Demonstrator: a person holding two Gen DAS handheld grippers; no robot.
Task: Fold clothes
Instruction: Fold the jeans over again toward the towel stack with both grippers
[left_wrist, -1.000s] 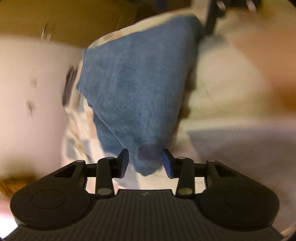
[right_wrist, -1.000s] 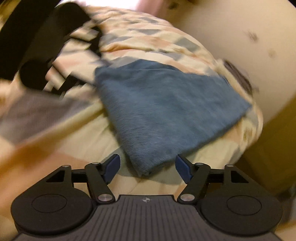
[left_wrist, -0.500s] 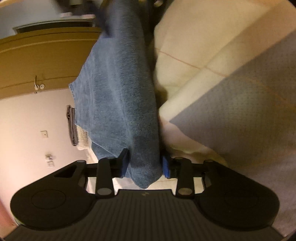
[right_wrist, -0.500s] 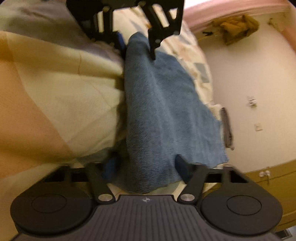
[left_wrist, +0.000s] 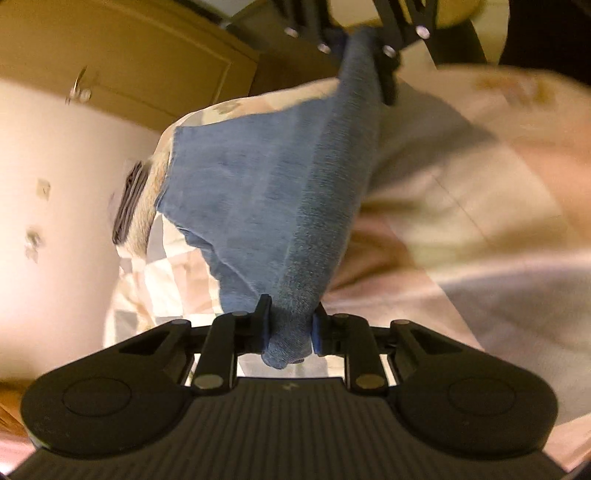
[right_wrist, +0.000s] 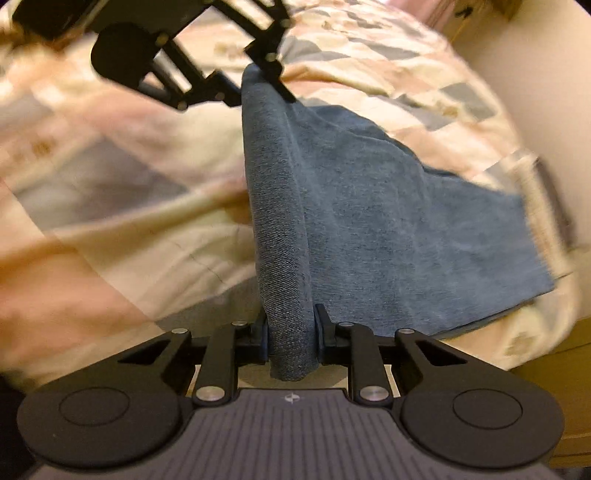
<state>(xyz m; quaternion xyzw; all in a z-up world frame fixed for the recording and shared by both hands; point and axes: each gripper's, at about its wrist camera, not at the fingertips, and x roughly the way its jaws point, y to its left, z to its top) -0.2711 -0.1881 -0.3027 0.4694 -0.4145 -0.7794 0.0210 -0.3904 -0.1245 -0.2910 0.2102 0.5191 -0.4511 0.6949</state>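
Left gripper (left_wrist: 289, 325) jaws closing, pinching bunched corner of blue denim garment (left_wrist: 266, 206) at bottom centre. Right gripper (right_wrist: 290, 332) jaws closing, clamping opposite corner. Taut edge spanning between both, rest draping onto patchwork quilt (right_wrist: 388, 48) toward right of frame. Step, likely: lifting edge for fold. Next move calling for carrying edge across, keeping tension.

blue cloth (right_wrist: 369, 221) — coarse, matt denim; quilt (right_wrist: 110, 177) — soft patchwork fabric.

Two grippers, left gripper (left_wrist: 289, 325) and right gripper (right_wrist: 291, 334), one blue cloth (right_wrist: 369, 221), one quilt (right_wrist: 110, 184).
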